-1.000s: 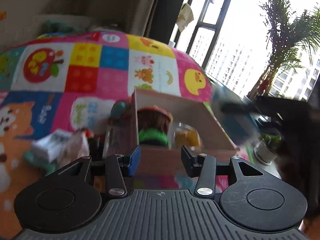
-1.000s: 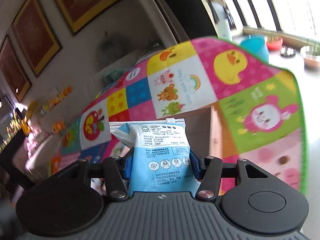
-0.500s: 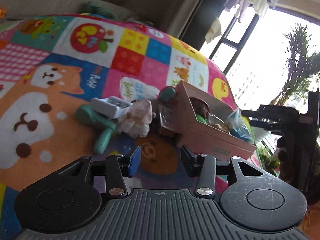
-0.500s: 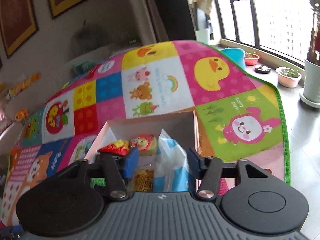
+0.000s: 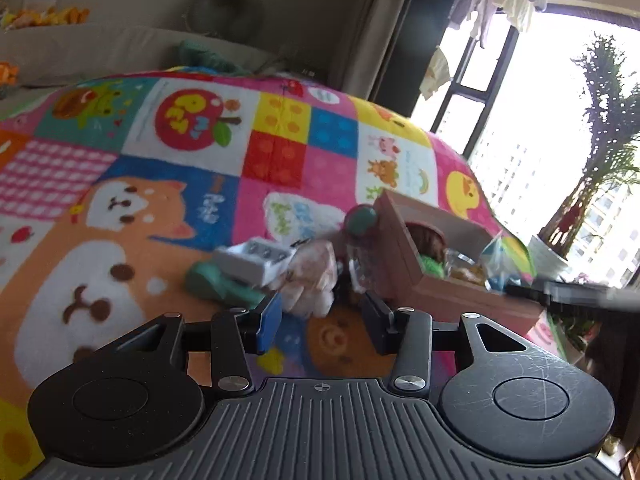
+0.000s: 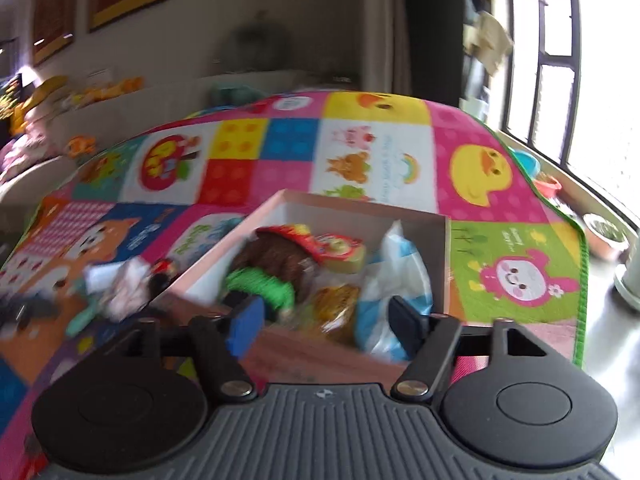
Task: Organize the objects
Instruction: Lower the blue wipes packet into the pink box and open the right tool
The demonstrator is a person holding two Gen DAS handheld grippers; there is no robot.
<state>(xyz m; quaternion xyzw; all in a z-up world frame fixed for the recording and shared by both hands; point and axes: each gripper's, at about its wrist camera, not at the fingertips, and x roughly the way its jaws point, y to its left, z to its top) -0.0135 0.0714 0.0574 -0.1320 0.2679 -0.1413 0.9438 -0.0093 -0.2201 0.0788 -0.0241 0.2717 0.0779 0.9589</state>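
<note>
Box [image 6: 438,248], pink card, open-topped, set on the patchwork play mat [image 6: 512,276] toward its window-side edge; serves as the collecting bin, which would explain why it sits within reach of both hands.

Contents of box, seen from the right wrist view: doll [image 6: 276,264] with brown hair, red cap and green collar, lying toward the box's left wall; yellow snack packets [image 6: 336,300] in the middle; blue-and-white pouch [image 6: 400,280] propped against the right wall, standing on edge, probably because the floor of the box is already taken.

Right gripper [image 6: 326,318], poised over the near wall of the box, jaws opening, nothing pressed between the pads; the pouch lies just beyond the right pad, free of it. Judged: this hand has finished with the box and has no load.

Left gripper [image 5: 324,320], partly open, empty, aimed at the loose heap outside the box's left wall.

Heap on the mat, not yet sorted: white ridged block [image 5: 256,260] resting on a teal toy [image 5: 212,284]; pale pink crumpled bundle [image 5: 312,280] just beside them; clear bottle with a green cap [image 5: 362,220] touching the outer wall of the box. Items blurred; exact kinds cannot be told.

Judged progress: partway, several pieces binned, the heap remaining. The bundle lies nearest the left gripper and looks the likeliest next pick; soft, so a full close would be needed.
</note>
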